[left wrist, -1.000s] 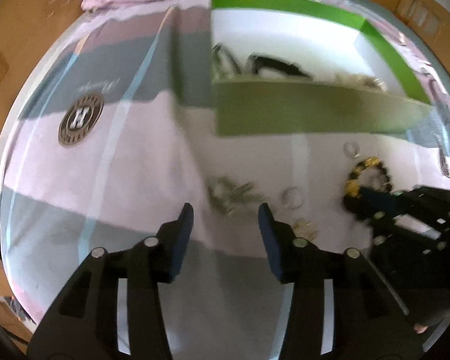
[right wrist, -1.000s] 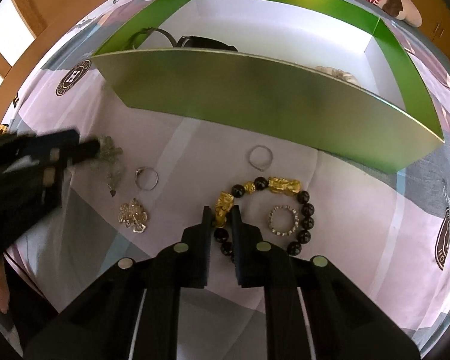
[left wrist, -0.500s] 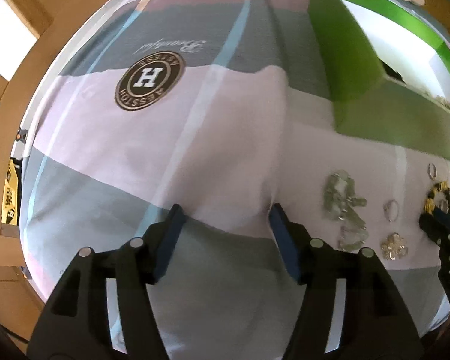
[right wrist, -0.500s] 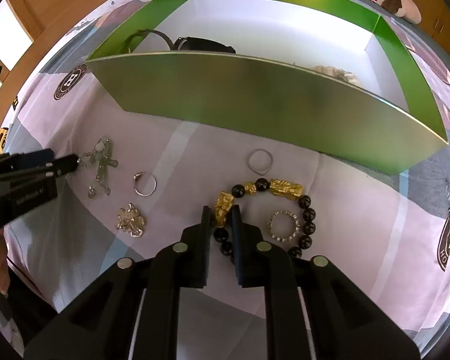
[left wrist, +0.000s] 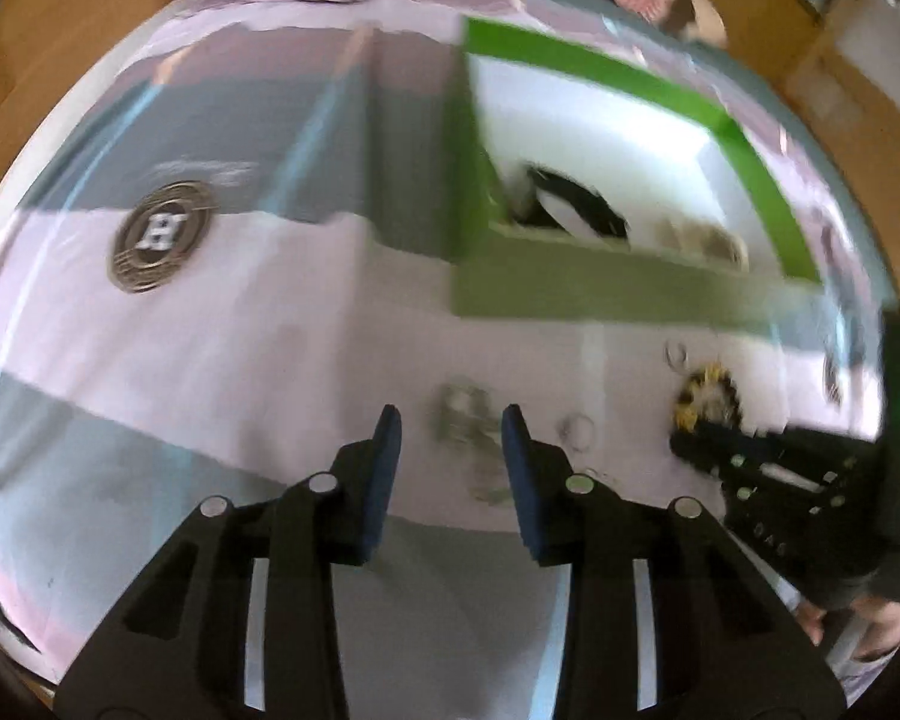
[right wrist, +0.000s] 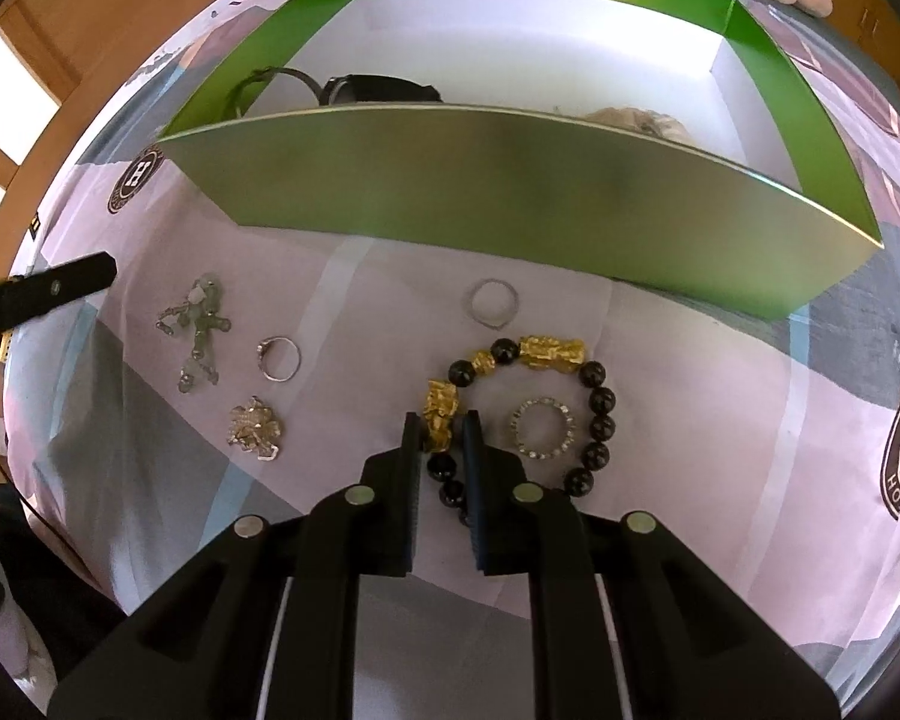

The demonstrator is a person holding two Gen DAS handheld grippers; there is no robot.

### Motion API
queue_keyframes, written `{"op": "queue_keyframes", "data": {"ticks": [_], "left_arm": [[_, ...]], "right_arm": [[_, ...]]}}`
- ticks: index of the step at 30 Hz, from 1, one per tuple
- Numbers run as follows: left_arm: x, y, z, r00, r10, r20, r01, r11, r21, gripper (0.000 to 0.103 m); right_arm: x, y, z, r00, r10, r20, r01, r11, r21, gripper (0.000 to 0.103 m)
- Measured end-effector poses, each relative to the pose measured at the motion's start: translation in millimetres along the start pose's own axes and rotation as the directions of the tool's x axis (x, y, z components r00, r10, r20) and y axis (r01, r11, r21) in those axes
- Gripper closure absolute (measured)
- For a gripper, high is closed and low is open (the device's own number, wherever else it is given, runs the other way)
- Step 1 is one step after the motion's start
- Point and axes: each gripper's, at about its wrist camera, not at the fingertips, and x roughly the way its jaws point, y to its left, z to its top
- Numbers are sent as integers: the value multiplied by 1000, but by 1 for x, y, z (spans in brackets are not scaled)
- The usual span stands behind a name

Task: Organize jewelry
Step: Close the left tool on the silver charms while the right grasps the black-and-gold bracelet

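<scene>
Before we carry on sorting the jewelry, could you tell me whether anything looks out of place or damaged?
Nothing looks damaged or spilled. Several pieces lie loose on the striped bedsheet in front of the green cardboard box: the black-and-gold bead bracelet, three silver rings, a silver cluster brooch and a pale green pendant. The right gripper is shut on the bracelet.

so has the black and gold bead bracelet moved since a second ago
No. The black and gold bead bracelet lies in the same spot below the green box, right gripper pinching it.

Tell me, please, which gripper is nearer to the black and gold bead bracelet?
Right. The right gripper is shut on the black and gold bead bracelet, pinching its gold charm. The left gripper hangs, jaws closing, over the green pendant, off to the side.
</scene>
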Motion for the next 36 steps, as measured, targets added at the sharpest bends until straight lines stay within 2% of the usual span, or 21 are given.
{"op": "queue_keyframes", "data": {"ticks": [2,6,10,12,13,17,26,36], "left_arm": [[11,-8,-11,999,38,-25,-37,999,13,68],[26,-17,-12,996,48,-75,-46,999,22,68],[28,-30,-13,995,78,-62,-75,996,41,69],[27,-34,-15,994,94,-49,-92,995,47,79],[28,-36,-17,994,98,-46,-95,994,49,88],[27,-39,-11,996,89,-30,-87,995,52,95],[4,-34,-7,996,85,33,-87,995,58,96],[-7,-37,-5,996,71,55,-74,996,46,96]], "right_arm": [[-1,0,-1,1000,-2,0,2,1000,1,90],[-3,4,-1,999,-29,12,29,999,-15,89],[0,4,0,998,-57,14,57,998,-32,89],[1,6,-1,998,-64,15,65,997,-41,89],[2,7,-1,997,-71,17,72,996,-48,89],[1,12,-1,994,-101,41,104,992,-70,89],[-4,10,1,995,-82,62,85,995,-44,91],[-30,-10,-5,993,-65,99,68,997,-21,91]]}}
